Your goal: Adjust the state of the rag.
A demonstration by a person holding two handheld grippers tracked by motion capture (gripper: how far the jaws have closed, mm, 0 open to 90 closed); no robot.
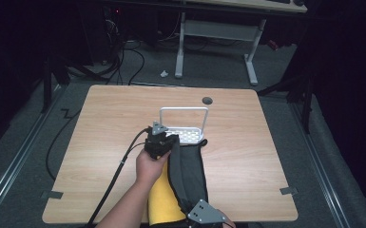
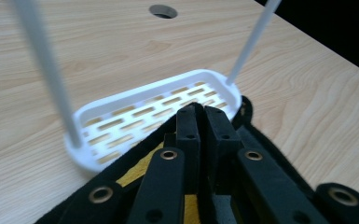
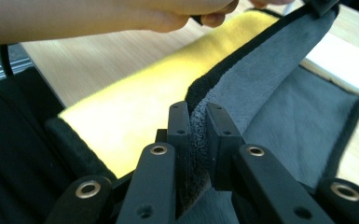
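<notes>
wooden table (image 1: 109,123) | cloth (image 1: 190,166) pinched between both grippers' jaws | left gripper (image 1: 164,138) | right gripper (image 3: 196,116)

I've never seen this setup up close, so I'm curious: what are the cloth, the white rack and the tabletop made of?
The cloth looks like soft plush fabric, grey on one side, yellow on the other, with black edging; its nap shows. The white rack seems to be smooth moulded plastic with a slotted base. The tabletop shows pale wood grain, probably a matte laminate.
</notes>
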